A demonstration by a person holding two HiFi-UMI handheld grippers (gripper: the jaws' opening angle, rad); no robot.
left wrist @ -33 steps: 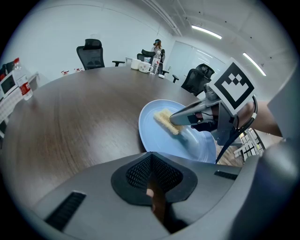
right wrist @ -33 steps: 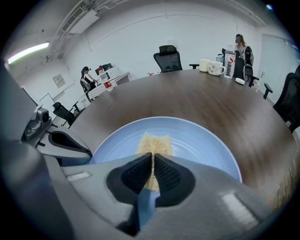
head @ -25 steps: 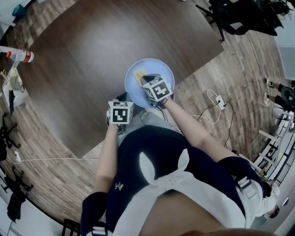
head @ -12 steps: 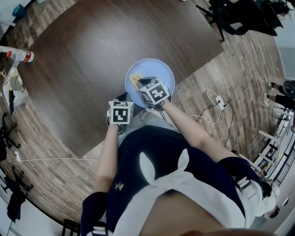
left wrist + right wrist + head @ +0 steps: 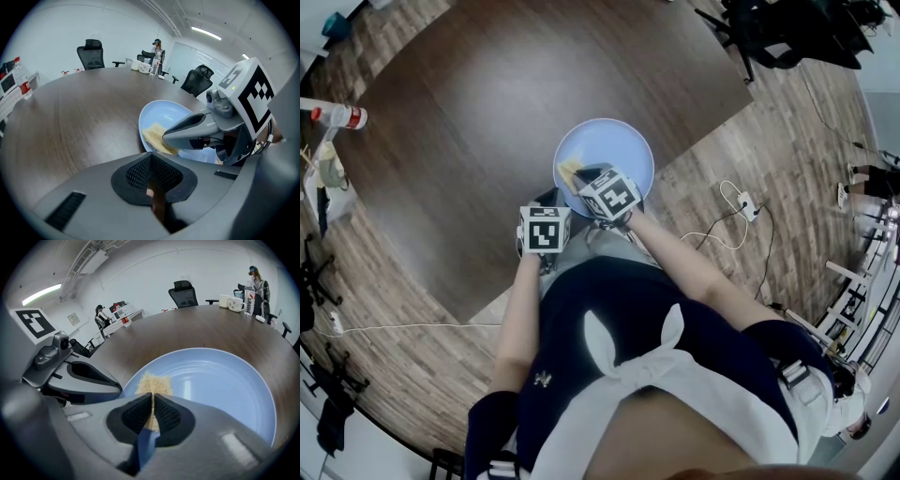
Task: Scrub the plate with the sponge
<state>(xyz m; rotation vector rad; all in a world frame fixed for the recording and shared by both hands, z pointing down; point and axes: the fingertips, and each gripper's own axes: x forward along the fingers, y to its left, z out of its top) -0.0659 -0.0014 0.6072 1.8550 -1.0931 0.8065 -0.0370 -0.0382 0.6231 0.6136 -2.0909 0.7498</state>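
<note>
The right gripper (image 5: 152, 405) is clamping the sponge (image 5: 153, 383) at the plate's (image 5: 225, 380) 8 o'clock. The left gripper (image 5: 150, 161) (jaws together) is resting at the rim, so hard strokes risk sliding the plate off the table's edge.

right gripper (image 5: 578, 174): has slid left across the plate (image 5: 619, 141) and back toward the person
sponge (image 5: 569, 169): dragged along in those jaws, now closer to the plate's left rim

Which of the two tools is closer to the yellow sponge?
Right. The right tool grips the sponge on the plate; the left tool holds the plate's rim, beside the sponge.
</note>
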